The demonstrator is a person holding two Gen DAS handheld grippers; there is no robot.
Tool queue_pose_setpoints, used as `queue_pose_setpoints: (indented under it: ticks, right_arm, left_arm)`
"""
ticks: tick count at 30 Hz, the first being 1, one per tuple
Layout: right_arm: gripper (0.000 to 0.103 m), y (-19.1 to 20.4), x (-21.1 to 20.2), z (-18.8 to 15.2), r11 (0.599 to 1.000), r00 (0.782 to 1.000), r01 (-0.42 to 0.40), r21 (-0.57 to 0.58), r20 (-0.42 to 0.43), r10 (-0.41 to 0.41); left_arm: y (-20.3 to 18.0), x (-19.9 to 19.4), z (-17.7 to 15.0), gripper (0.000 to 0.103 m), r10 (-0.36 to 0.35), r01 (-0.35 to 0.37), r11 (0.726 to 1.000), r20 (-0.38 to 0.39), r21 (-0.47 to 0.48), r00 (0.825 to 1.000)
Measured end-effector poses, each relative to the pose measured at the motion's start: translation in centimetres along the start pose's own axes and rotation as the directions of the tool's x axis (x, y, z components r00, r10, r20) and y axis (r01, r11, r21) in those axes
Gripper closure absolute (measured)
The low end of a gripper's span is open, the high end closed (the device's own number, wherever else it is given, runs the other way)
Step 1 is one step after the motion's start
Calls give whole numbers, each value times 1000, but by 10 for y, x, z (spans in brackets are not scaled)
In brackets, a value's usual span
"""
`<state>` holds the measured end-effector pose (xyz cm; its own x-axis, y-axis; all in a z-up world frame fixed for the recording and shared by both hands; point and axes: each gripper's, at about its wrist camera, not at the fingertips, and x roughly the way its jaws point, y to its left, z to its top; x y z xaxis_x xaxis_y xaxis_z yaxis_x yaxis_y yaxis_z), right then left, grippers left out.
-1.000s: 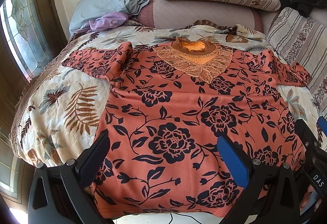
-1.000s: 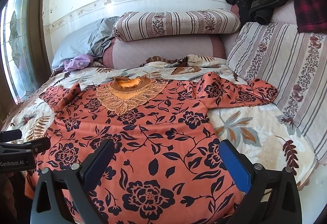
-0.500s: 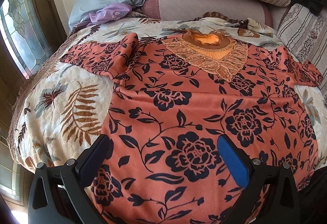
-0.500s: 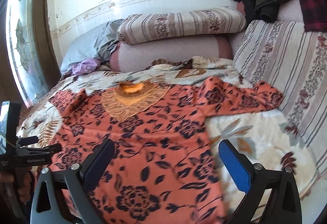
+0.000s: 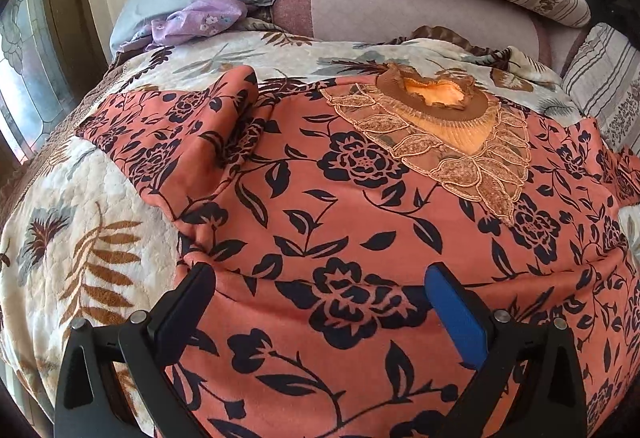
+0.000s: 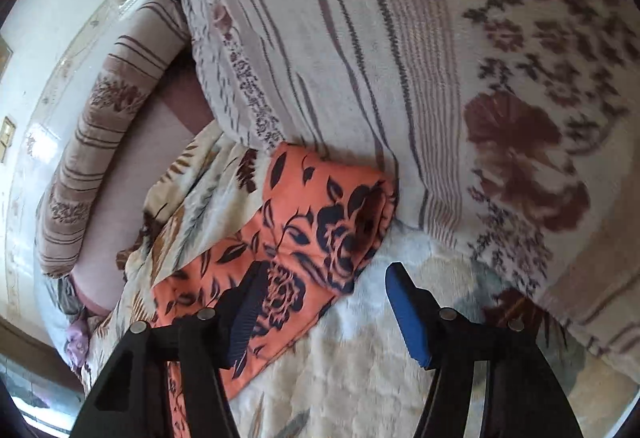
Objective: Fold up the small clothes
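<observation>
The orange flowered top (image 5: pixel 360 222) lies spread face up on the bed cover (image 5: pixel 80 238), neckline (image 5: pixel 436 98) toward the pillows and hem toward you, so both sleeves stick out to the sides where you can reach them. That layout suits folding from the sleeves inward, and it looks as though that is what you are setting up for.

Your left claw (image 5: pixel 318 290) hangs low over the body of the top, near the side seam below the left sleeve (image 5: pixel 180 134), which is already a little bunched (a crease runs where it meets the body). Its jaws stand wide apart with nothing between them; whether the tips brush the cloth I cannot tell.

Your right claw (image 6: pixel 324 298) is tilted sideways and aimed at the right sleeve (image 6: pixel 320 214), whose cuff end lies against the striped cushion (image 6: pixel 320 38) at the edge of the bed. Its jaws have just been closing, yet they are still part open. The dark finger (image 6: pixel 244 314) sits over the sleeve's lower edge, the blue one (image 6: pixel 404 310) over bare bed cover, so only the edge of the sleeve lies in the gap and nothing is pinched yet.

No fold has been made; the sleeve grab seems to be the step in hand.
</observation>
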<state>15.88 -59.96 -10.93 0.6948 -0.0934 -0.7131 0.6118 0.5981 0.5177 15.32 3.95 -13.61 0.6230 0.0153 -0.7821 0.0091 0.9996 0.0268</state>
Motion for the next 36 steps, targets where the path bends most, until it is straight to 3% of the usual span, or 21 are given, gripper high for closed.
queue_pose_setpoints:
  ticks: [1,3,6,7,9,11,12,14,17,19,20,21,24,25,26,27,28,29,31,34,36]
  right_arm:
    - [40,2,7,4,1000,1000,8,-4,-3,-8]
    - [55,6,25,10,999,998,37,-16,-41,-37]
    - [87,6,41,13,997,993,72,21,-96,-70]
    - [97,11,39,13,998,995,50,42,-93,-46]
    - [97,34,22,12,996,995,-67,62,-70,71]
    - [97,73,-4,9,977,976,-210,48,-46,212]
    - [97,95,-18,5,957,957,-286,42,-37,287]
    - [96,142,-49,-10,888,889,-457,47,-16,458]
    - [96,209,-84,-51,743,743,-665,74,-24,668]
    - [96,252,-97,-89,653,652,-754,74,-46,757]
    - [96,269,-96,-110,626,623,-776,78,-62,780]
    - [96,284,-90,-132,618,612,-782,88,-85,786]
    - [87,315,-36,-210,648,609,-750,132,-244,755]
    - [61,322,-10,-240,677,606,-722,143,-342,719]
    - [19,329,21,-271,704,583,-695,148,-457,672]
    - [7,328,48,-300,755,591,-642,134,-541,598]
    - [6,320,69,-322,823,629,-560,102,-594,501]
    - [6,309,84,-338,861,643,-502,83,-630,435]
    - [10,291,84,-342,838,640,-539,81,-608,470]
    - [7,279,53,-327,816,686,-573,-76,-589,427]
    - [7,272,26,-306,790,730,-583,-192,-549,406]
  left_arm:
    - [2,4,-1,0,-3,3,1000,-8,-11,1000]
    - [5,10,-3,0,-16,15,999,-28,-32,999]
    - [6,10,-1,0,-31,29,998,-30,-48,999]
    - [8,8,0,0,-35,33,998,-24,-51,999]
    - [11,4,2,0,-38,38,997,-2,-61,999]
    - [15,-1,5,0,-46,47,995,22,-83,999]
    - [17,-3,7,0,-51,54,994,31,-95,998]
    - [23,-9,11,0,-66,72,990,54,-122,996]
    - [34,-21,15,0,-69,83,985,99,-152,993]
    - [42,-27,17,0,-61,82,982,124,-171,990]
    - [46,-28,17,0,-64,87,979,128,-186,990]
    - [51,-29,18,0,-72,98,974,130,-203,989]
    - [65,-30,20,0,-84,117,959,134,-258,987]
    - [70,-30,20,0,-85,120,954,136,-274,987]
    - [73,-28,20,0,-85,121,948,132,-293,988]
    - [76,-27,19,0,-88,123,944,125,-308,988]
    - [78,-25,19,0,-97,130,939,117,-318,988]
    - [79,-23,18,0,-101,131,937,109,-323,989]
    - [80,-21,17,0,-102,129,937,99,-324,990]
    - [79,-19,16,0,-138,163,927,99,-338,986]
    - [75,-18,16,0,-212,235,909,103,-343,972]
